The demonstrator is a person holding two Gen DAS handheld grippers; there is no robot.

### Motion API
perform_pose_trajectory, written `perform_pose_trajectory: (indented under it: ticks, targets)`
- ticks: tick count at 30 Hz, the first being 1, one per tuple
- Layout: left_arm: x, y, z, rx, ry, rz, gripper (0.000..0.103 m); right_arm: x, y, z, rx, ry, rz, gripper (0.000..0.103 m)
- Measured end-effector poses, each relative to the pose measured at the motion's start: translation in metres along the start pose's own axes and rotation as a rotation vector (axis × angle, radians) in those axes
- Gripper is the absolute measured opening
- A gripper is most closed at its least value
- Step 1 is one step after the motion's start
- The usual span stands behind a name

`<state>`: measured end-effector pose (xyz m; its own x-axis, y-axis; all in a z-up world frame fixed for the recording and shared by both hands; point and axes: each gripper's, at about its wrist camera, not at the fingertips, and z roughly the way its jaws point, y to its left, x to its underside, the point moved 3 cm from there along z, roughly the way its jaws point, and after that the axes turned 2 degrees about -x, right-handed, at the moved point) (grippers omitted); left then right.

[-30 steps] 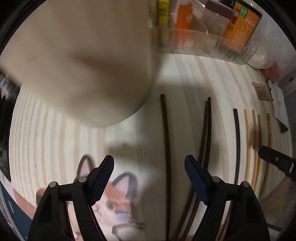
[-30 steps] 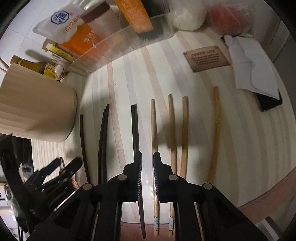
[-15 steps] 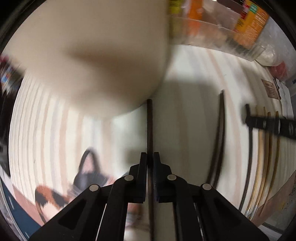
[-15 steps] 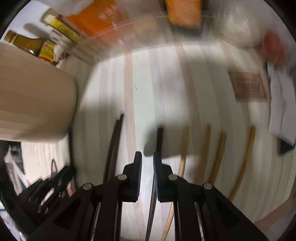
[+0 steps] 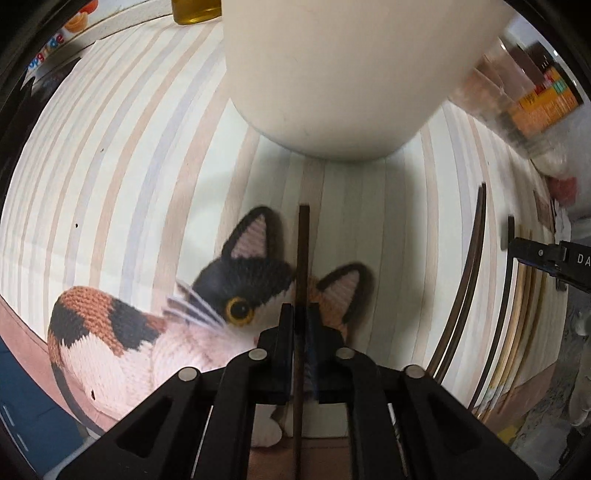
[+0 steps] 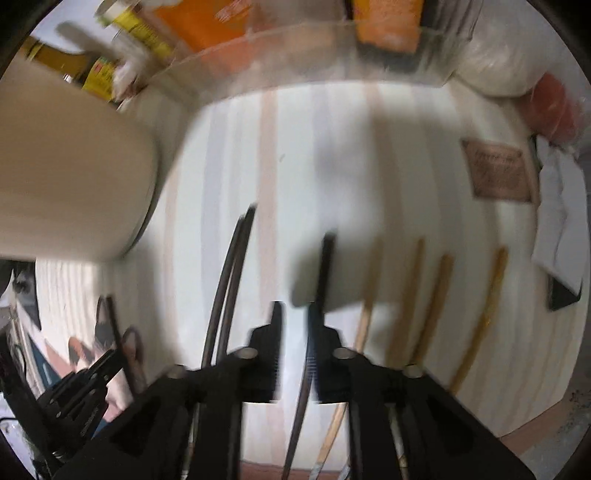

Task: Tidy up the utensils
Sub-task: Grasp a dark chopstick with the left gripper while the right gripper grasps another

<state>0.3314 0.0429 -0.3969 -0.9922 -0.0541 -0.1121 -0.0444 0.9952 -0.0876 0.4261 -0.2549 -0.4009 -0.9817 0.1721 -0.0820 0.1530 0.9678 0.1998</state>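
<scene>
Chopstick, dark (image 5: 303, 251): pinched in left tongs (image 5: 302, 321), clear of desk (image 5: 110, 155).
Right tongs (image 6: 295, 325): just widened, another dark stick (image 6: 325, 266) loose betw. jaws.
Holder, beige (image 5: 332, 74): contents unseen.

One dark chopstick (image 5: 303, 251) raised above the striped table; dark and tan chopsticks (image 6: 436, 299) lie parallel.

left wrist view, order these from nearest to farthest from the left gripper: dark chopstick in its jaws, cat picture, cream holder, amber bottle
1. dark chopstick, clamped in the left gripper, running straight ahead.
2. cat picture, flat on the table just behind and left of the fingertips.
3. cream holder, ahead, past the chopstick's tip.
4. amber bottle, at the top edge, beyond the holder's left side.
</scene>
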Motion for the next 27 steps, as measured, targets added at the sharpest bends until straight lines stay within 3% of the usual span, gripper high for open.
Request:
perform_pose_trajectory:
  ticks: [1, 6, 8, 9, 10, 15, 22, 27]
  targets:
    - [-0.002, 0.001, 0.001, 0.006, 0.004, -0.004, 0.009, -0.003, -0.003, 0.001, 0.013, 0.002, -0.003, 0.035]
    - [-0.014, 0.009, 0.002, 0.024, 0.019, 0.011, 0.009, -0.008, -0.002, 0.012, 0.1, 0.025, -0.026, 0.034]
    - [-0.016, 0.011, 0.002, 0.025, 0.023, 0.02, 0.009, -0.008, 0.001, 0.012, 0.134, 0.014, -0.02, 0.022]
    - [-0.035, 0.005, 0.007, 0.028, 0.026, 0.019, 0.009, -0.007, 0.004, 0.013, 0.154, 0.006, -0.031, 0.014]
    - [-0.037, 0.005, 0.006, 0.03, 0.029, 0.017, 0.009, -0.005, 0.01, 0.015, 0.146, 0.006, -0.044, 0.008]
    - [-0.034, 0.006, 0.004, 0.018, 0.025, 0.037, 0.009, 0.02, 0.022, 0.02, 0.063, 0.087, -0.078, 0.007]
    - [-0.037, -0.004, 0.008, -0.016, 0.018, 0.06, 0.009, 0.036, 0.023, 0.021, 0.067, 0.139, -0.1, 0.007]
    - [-0.041, -0.018, 0.009, -0.047, 0.005, 0.075, 0.009, 0.026, 0.028, 0.024, 0.076, 0.152, -0.123, 0.007]
